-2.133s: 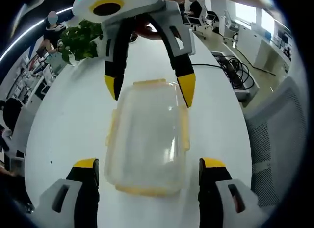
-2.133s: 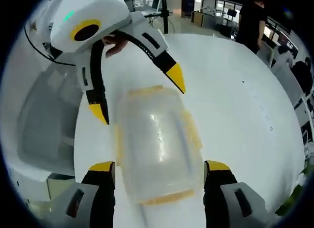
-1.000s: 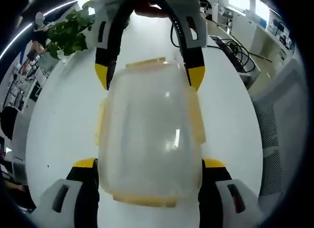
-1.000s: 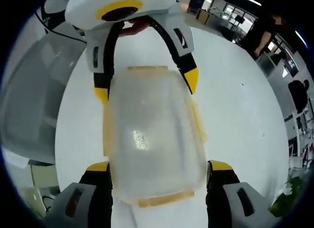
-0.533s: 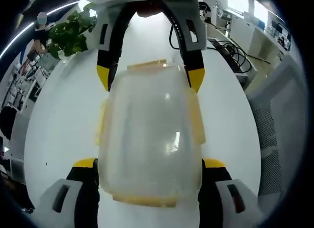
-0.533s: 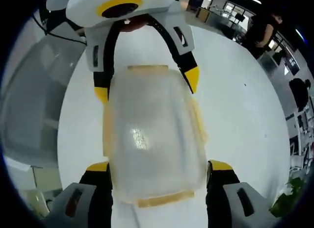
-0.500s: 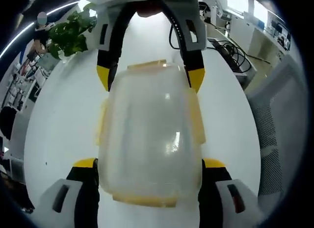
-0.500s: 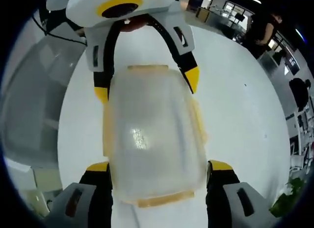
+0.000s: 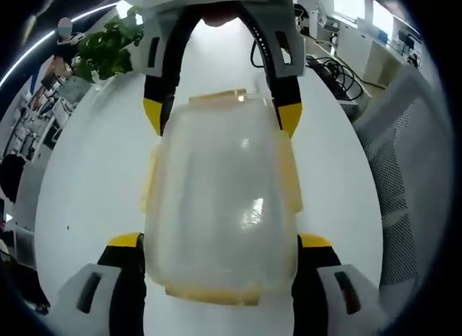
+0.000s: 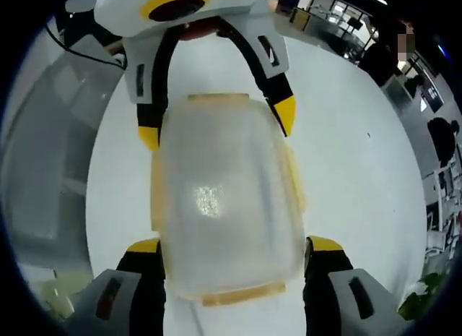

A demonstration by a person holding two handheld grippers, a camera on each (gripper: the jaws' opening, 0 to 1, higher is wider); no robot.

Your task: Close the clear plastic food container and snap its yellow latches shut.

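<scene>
Box (image 9: pixel 220 199) mid-frame on white counter (image 9: pixel 94 177); bare counter to both sides, plant (image 9: pixel 105 47) upper left. Left hand-held gripper (image 9: pixel 220 242) wide open, jaws flanking the near end; right hand-held gripper (image 10: pixel 234 246) likewise at the far end. Contact unclear.

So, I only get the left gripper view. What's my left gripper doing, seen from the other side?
Observer: In the right gripper view, your left gripper straddles the far end of the box, jaws apart.
Operator: Who's holding it?
Observer: A hand shows just behind its jaws.
Operator: Is anybody else around?
Observer: Yes, a person in dark clothes stands beyond the table.
</scene>
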